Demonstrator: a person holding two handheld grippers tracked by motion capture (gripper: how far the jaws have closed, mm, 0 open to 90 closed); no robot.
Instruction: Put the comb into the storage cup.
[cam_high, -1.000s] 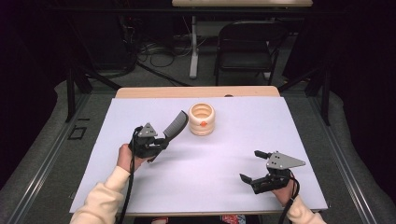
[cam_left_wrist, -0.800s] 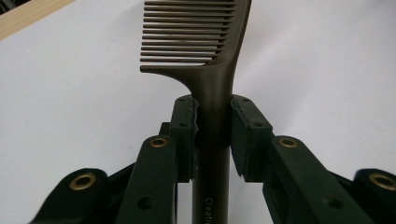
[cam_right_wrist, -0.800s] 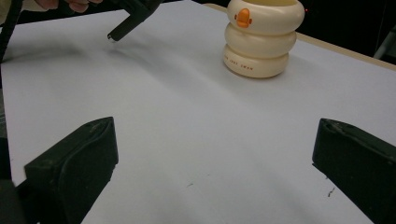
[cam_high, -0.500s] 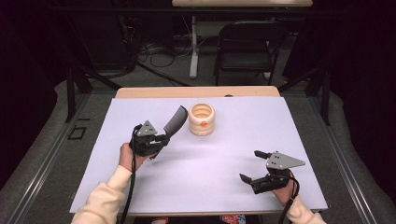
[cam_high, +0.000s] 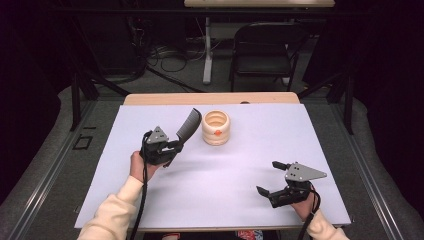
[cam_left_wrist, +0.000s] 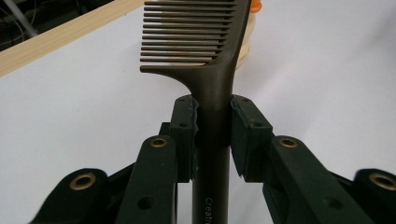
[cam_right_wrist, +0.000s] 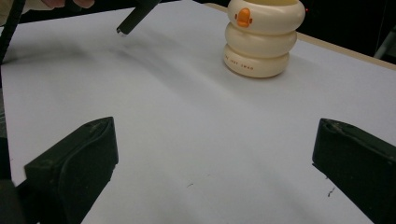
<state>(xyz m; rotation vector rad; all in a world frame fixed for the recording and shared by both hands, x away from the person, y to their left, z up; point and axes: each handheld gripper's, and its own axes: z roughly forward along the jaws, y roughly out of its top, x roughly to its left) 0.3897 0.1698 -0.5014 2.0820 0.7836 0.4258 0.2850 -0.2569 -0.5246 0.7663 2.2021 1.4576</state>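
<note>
High view, left gripper (cam_high: 172, 146): clamped on the dark comb (cam_high: 188, 124), raised above the white table (cam_high: 225, 200).
Comb: teeth end just left of the cream ringed holder (cam_high: 215, 128).
Right gripper (cam_high: 272, 177): jaws wide apart, holding nothing.

White-topped table (cam_high: 225, 200), cream ringed holder (cam_high: 216, 128)

Dark brown comb (cam_high: 187, 126), wide teeth, handle clamped in my left claw (cam_high: 176, 145), raised off tabletop, tilted toward 1 o'clock, head just beside cream ringed holder (cam_high: 216, 128).
</note>
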